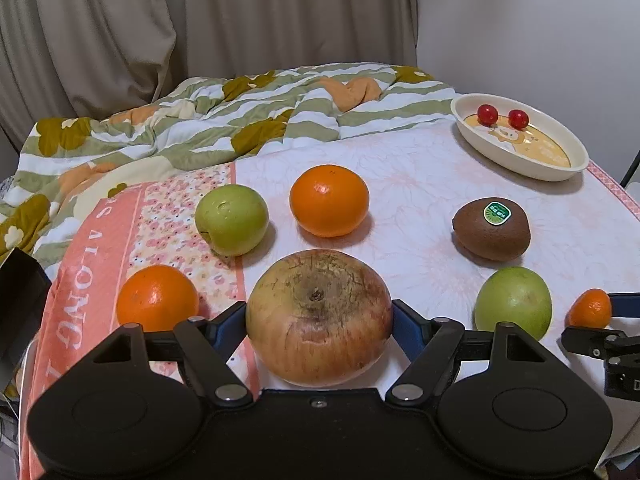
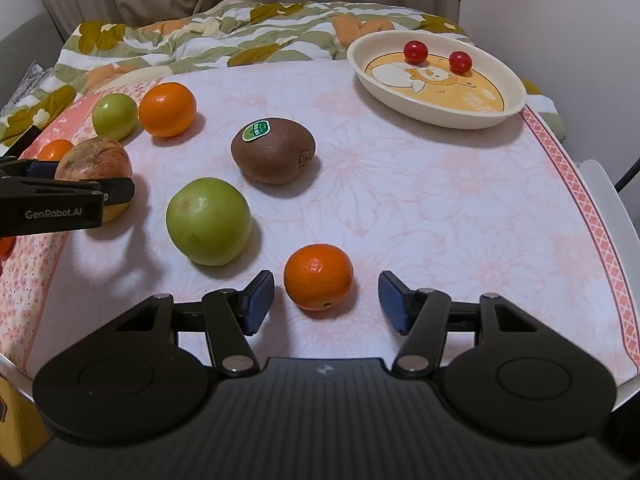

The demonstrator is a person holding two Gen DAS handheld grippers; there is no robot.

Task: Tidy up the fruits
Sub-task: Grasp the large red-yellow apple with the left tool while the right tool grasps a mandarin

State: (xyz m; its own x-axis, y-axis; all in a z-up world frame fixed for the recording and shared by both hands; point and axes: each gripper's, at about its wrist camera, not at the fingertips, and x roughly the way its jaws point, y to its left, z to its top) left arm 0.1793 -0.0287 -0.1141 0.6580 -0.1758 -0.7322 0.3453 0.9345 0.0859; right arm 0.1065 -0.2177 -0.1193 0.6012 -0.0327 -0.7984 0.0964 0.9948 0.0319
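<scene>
My left gripper point(image 1: 319, 316) has its jaws against both sides of a big reddish apple point(image 1: 319, 316) that rests on the table; it also shows in the right wrist view point(image 2: 94, 168). My right gripper point(image 2: 325, 300) is open around a small mandarin point(image 2: 319, 276), with gaps on both sides. Loose fruit lies around: a green apple point(image 2: 208, 226), a kiwi point(image 2: 273, 150) with a sticker, an orange point(image 2: 168, 109), another green apple point(image 2: 115, 116) and a small orange point(image 1: 157, 297). An oval cream dish point(image 2: 436, 110) at the far right holds two cherry tomatoes point(image 2: 415, 52).
The table wears a pale pink flowered cloth point(image 2: 440, 208) with a patterned border on the right. A crumpled green-striped quilt point(image 1: 200, 120) lies behind the table. Curtains hang at the back. A white chair edge point(image 2: 612, 200) stands to the right.
</scene>
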